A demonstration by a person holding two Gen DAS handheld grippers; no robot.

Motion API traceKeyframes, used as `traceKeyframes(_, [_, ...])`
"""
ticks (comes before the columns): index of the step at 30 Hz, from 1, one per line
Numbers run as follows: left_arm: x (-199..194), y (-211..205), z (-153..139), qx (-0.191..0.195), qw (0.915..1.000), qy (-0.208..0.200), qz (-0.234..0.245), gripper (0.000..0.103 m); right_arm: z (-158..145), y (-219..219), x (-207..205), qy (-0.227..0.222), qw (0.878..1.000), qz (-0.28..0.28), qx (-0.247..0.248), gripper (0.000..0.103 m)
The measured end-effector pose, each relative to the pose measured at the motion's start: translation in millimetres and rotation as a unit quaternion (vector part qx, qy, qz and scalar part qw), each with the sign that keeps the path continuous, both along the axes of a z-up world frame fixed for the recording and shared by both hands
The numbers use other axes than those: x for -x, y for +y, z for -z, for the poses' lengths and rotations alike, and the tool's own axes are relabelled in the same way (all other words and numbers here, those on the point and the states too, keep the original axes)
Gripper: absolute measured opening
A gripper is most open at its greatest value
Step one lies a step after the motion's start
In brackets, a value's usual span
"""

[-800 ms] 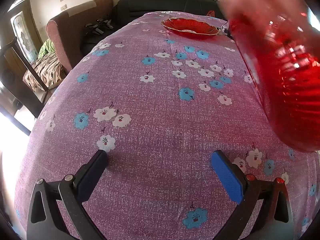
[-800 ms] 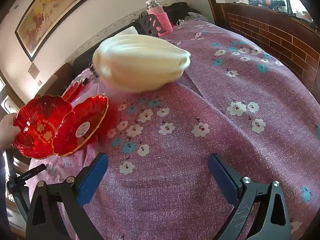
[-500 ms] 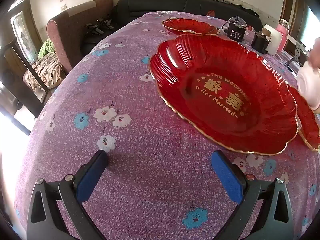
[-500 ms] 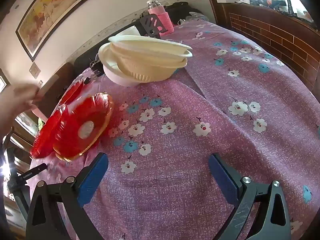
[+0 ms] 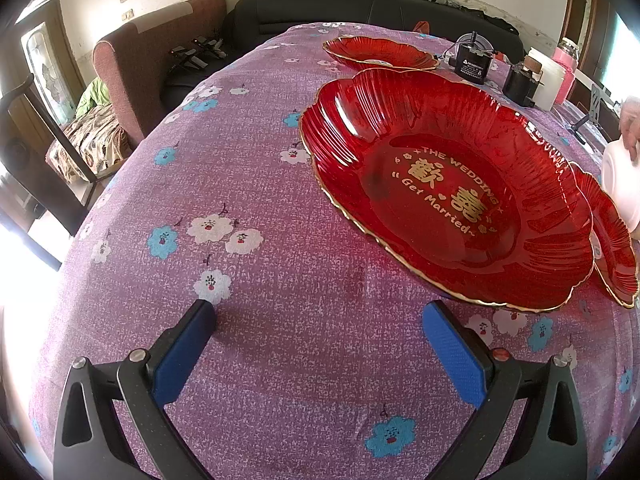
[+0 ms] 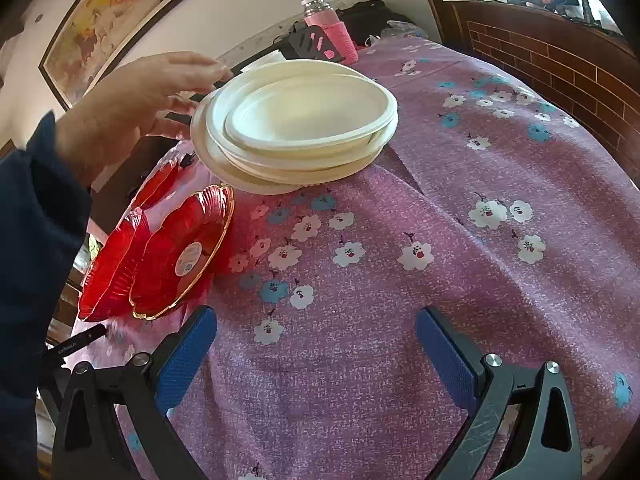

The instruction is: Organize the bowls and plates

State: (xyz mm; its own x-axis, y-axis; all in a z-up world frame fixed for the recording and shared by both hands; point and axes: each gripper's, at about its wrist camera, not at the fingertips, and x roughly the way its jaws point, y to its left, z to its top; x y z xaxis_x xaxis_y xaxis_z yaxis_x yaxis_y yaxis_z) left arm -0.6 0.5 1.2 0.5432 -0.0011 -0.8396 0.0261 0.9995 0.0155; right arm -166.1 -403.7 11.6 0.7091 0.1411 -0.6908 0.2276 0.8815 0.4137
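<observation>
Both sets of jaws were spread wide, nothing between them. Large red wedding plate (image 5: 448,184) was seen at 2 o'clock of the left gripper (image 5: 320,332), flat on the worktop (image 5: 248,184). Stack of white bowls (image 6: 296,124) sat at 12 o'clock of the right gripper (image 6: 316,340), a hand (image 6: 136,104) at its edge. Plate was judged glossy, rigid, likely slippery and breakable; the scalloped rim was judged the grip point.

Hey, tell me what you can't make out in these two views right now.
- Left wrist view: white bowl cut off by the right edge; hand barely visible.
- Left wrist view: second red plate half hidden behind the big red plate.
- Right wrist view: white stack count unclear; rims overlap.
</observation>
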Motion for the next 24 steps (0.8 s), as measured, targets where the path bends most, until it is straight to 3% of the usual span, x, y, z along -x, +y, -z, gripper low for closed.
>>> traceKeyframes(24, [0.0, 0.0, 0.1, 0.000, 1.0000, 0.000, 0.000, 0.103, -0.4, -2.7, 1.4, -0.004, 1.000, -0.007, -0.019, 0.101])
